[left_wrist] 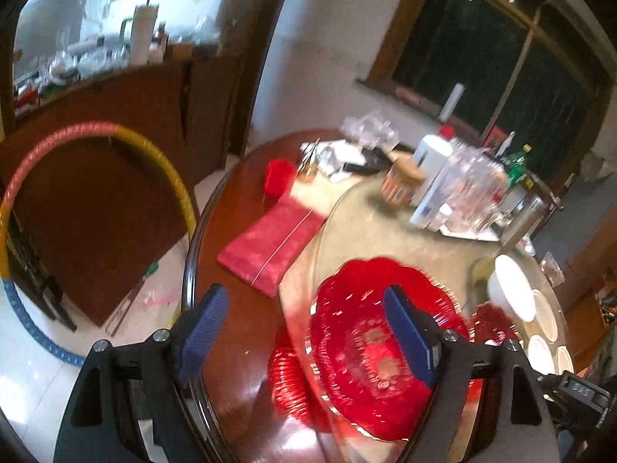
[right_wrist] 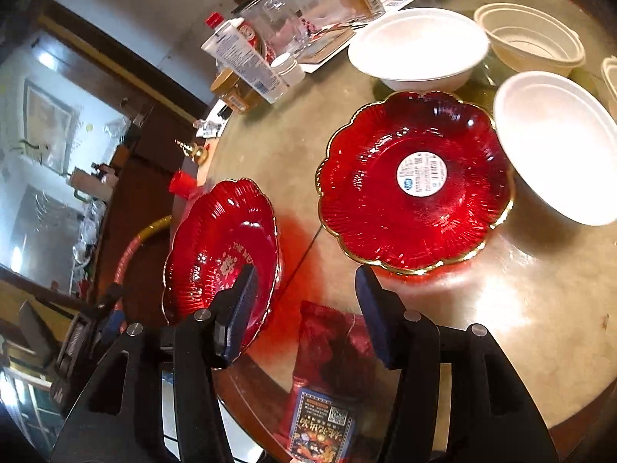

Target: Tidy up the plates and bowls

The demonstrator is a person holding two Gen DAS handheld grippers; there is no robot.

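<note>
Two red scalloped glass plates are seen unstacked on the round table: one (right_wrist: 221, 254) at its near edge, the labelled one (right_wrist: 416, 181) further in beside separate white bowls (right_wrist: 555, 146). The left gripper (left_wrist: 304, 339) and right gripper (right_wrist: 304, 308) stand parted, nothing held. Sorting is judged largely outstanding.

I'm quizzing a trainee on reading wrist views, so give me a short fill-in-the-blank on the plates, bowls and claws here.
1. The plate with the round white sticker is ____ in colour.
2. The two foam bowls beside it, one behind and one to its right, are ____ in colour.
3. The right claw has its jaws ____, with nothing gripped.
4. The left claw hangs over a red plate and holds ____.

Missing words: red; white; open; nothing
</note>
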